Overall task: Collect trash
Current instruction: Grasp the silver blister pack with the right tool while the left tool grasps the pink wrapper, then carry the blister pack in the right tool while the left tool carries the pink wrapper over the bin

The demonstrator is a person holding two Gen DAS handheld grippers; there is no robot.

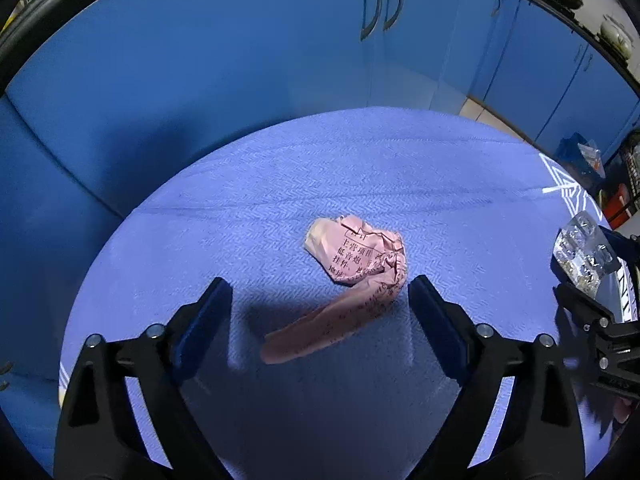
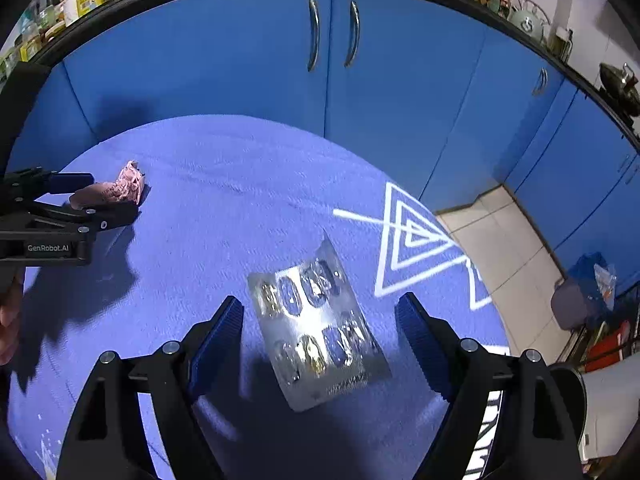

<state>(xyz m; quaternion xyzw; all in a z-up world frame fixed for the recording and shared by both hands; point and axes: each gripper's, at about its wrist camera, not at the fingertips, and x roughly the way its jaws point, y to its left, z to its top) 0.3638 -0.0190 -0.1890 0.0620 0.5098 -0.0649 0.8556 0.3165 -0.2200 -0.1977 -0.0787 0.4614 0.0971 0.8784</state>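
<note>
A crumpled pink paper (image 1: 356,256) with printed text lies on the blue tablecloth (image 1: 280,184), its long tail reaching toward the camera. My left gripper (image 1: 318,284) stands open just above the cloth, the paper's tail between its fingers and clear of both pads. A silver blister pack (image 2: 320,328) lies flat on the cloth between the fingers of my right gripper (image 2: 320,300), which is open and not pressing on it. The right wrist view also shows the left gripper (image 2: 100,196) at the far left around the pink paper (image 2: 128,184). The blister pack (image 1: 584,252) appears at the left wrist view's right edge.
The round table stands close to blue cabinet doors (image 2: 332,80) with metal handles. A white triangle pattern (image 2: 416,248) marks the cloth on the right. Beyond the table's right edge are a tiled floor (image 2: 508,240) and a blue bag (image 2: 592,280).
</note>
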